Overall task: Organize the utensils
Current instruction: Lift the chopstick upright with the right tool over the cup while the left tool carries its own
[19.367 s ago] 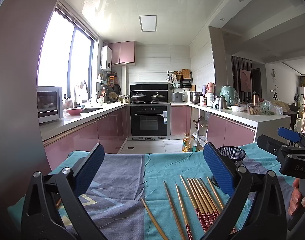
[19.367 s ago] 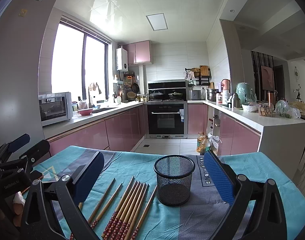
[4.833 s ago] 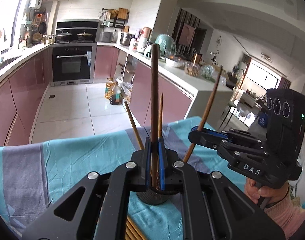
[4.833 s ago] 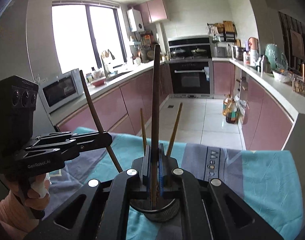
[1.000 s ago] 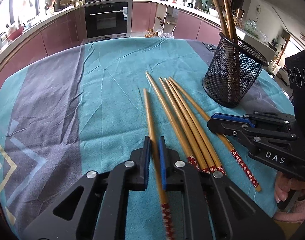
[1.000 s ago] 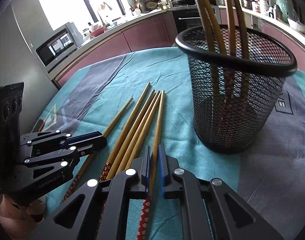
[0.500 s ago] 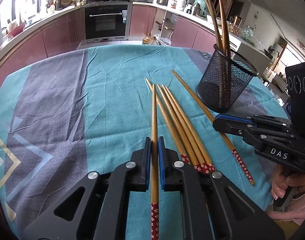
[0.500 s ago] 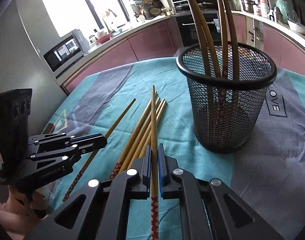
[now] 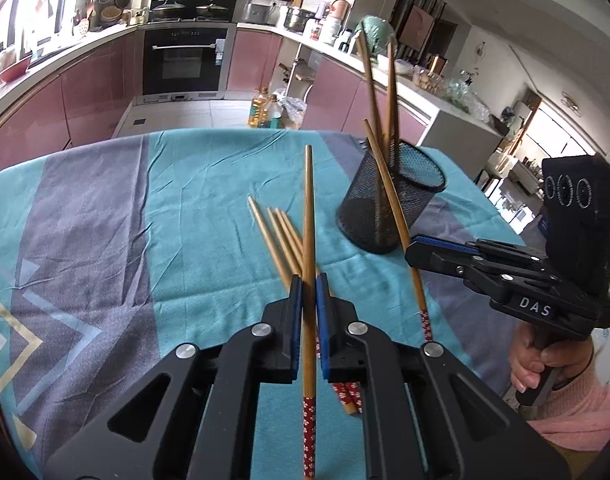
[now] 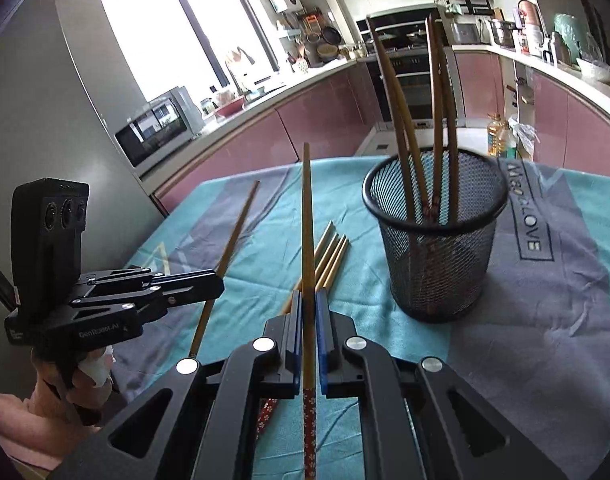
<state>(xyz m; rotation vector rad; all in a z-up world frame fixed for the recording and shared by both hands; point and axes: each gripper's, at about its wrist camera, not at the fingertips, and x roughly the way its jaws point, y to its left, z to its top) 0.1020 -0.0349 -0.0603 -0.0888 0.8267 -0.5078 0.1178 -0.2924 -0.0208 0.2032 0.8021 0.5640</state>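
Standing in the mesh cup point(image 10: 435, 248) are four chopsticks point(image 10: 437, 120). Left claw point(image 9: 309, 300) and right claw point(image 10: 309, 312) each pinch one chopstick point(image 9: 309, 220).

The patterned end of the chopstick point(image 9: 309, 248) in the left gripper point(image 9: 309, 288) is running off the left wrist view's bottom edge; the right gripper's point(image 10: 309, 304) own chopstick point(image 10: 307, 240) is doing the same in the right wrist view; gripper bodies are covering the near ends of the loose chopsticks point(image 9: 279, 240) on the cloth; mesh is blurring the lower ends of the sticks standing in the mesh cup point(image 10: 437, 256); both hands are showing only partly at the frame edges.
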